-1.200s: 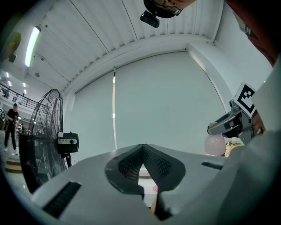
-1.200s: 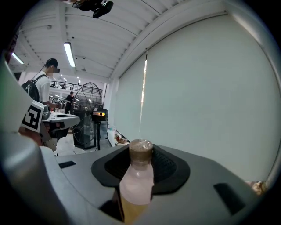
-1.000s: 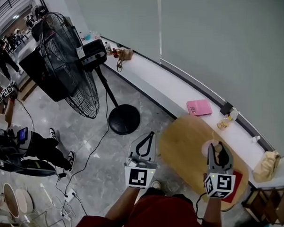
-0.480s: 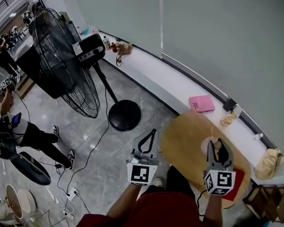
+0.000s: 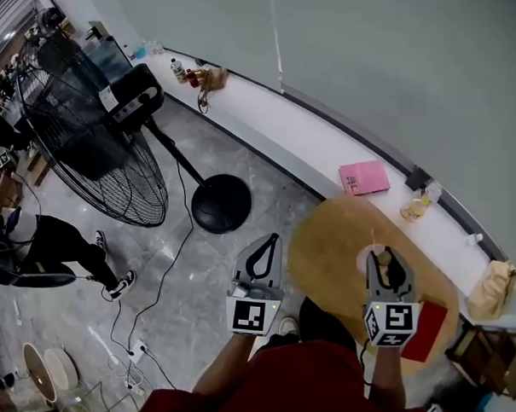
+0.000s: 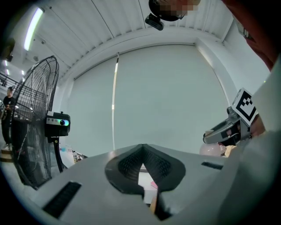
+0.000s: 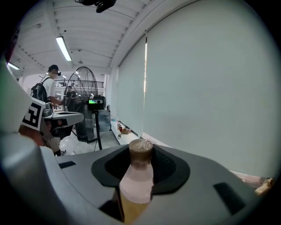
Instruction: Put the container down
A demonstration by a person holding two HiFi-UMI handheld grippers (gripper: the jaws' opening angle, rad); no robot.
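Right tool (image 5: 387, 263) lower over table (image 5: 333, 247), jaws clamping container (image 7: 139, 173); left tool (image 5: 271, 244) apparently shut.

The floor (image 5: 200, 267) is grey polished stone. A big black fan (image 5: 81, 150) stands on it, near a long white ledge (image 5: 287, 130) under a pale green wall (image 5: 401, 62). A round wooden tabletop (image 5: 333, 247) is beside the ledge. A strip light (image 7: 63, 48) shines above.

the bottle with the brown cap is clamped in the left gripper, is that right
Not quite: the bottle with the brown cap is clamped in the right gripper, not the left. The right gripper view shows it upright between that gripper's jaws. In the left gripper view, the left gripper has its jaw tips together with nothing between them.
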